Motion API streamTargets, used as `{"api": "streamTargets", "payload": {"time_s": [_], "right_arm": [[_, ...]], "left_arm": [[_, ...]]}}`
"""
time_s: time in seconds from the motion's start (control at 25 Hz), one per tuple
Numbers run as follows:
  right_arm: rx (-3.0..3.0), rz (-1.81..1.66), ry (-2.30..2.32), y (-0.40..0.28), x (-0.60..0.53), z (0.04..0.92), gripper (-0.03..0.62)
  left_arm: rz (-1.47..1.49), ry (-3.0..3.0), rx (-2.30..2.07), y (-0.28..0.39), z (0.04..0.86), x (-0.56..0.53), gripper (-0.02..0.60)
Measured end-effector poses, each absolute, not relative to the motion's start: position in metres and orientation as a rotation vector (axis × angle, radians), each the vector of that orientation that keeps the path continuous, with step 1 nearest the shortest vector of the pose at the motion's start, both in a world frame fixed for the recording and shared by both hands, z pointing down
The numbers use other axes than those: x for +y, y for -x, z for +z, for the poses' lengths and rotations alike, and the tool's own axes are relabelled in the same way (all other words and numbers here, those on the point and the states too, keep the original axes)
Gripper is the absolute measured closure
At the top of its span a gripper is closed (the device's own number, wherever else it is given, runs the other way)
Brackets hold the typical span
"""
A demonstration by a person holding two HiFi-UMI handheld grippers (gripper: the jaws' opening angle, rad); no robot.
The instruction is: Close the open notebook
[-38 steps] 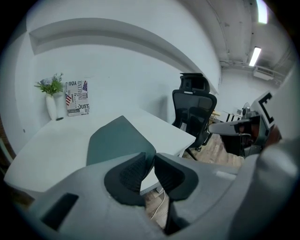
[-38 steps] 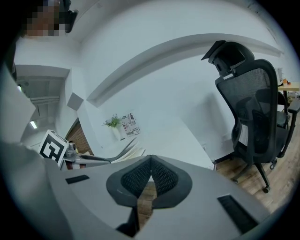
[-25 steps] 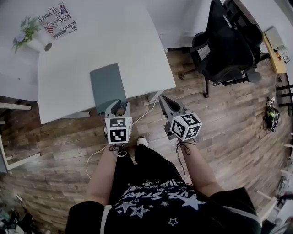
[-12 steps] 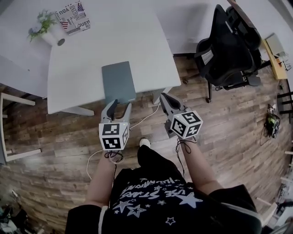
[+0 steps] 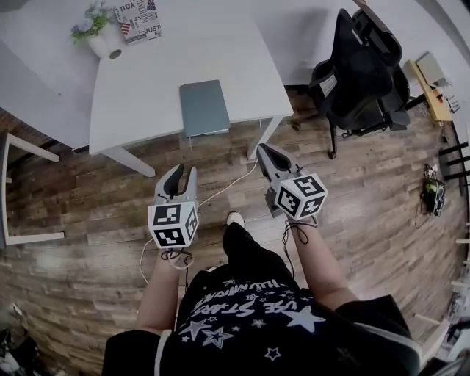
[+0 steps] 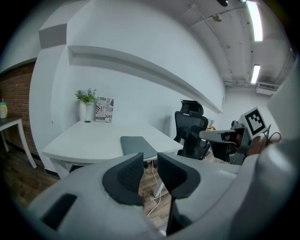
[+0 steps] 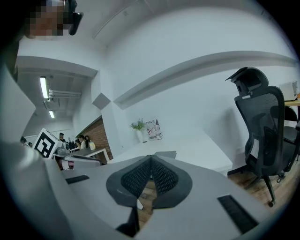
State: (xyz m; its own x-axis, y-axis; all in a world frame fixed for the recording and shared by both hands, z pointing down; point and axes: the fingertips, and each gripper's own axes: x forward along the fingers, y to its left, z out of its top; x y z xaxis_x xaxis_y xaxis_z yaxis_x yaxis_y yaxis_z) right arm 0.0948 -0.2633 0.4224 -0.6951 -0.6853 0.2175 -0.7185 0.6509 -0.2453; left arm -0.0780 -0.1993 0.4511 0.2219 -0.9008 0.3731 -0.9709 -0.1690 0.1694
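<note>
I pulled grippers back from table [image 5: 147,81]; notebook [image 5: 204,108] lay shut, upper centre; left gripper [image 5: 178,175] just narrowed, gapped, empty; right gripper [image 5: 263,152] clamped, empty; task seemingly done; next: withdraw.

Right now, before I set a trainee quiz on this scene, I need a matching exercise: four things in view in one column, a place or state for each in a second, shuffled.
Things:
1. notebook
2. potted plant
3. office chair
4. printed card

Places or states:
A. on the floor, right of the table
B. closed, at the table's near edge
C. at the table's far left corner
D. upright, just right of the plant

Pairs: 1-B, 2-C, 3-A, 4-D
</note>
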Motion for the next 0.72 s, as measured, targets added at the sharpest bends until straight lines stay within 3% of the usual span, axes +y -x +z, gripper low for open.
{"api": "streamTargets", "payload": {"time_s": [0.08,0.72], "right_arm": [[-2.754,0.469,-1.181,-0.092,-0.244,0.421,0.589],[-2.739,0.443,-1.179,-0.074,-0.091,0.425,0.589]], "left_arm": [[0.257,-2.139,-1.752,0.085,0.447,-0.179,0.500],[0.243,-2.113,-1.783,0.121,0.455,-0.019,0.555]]}}
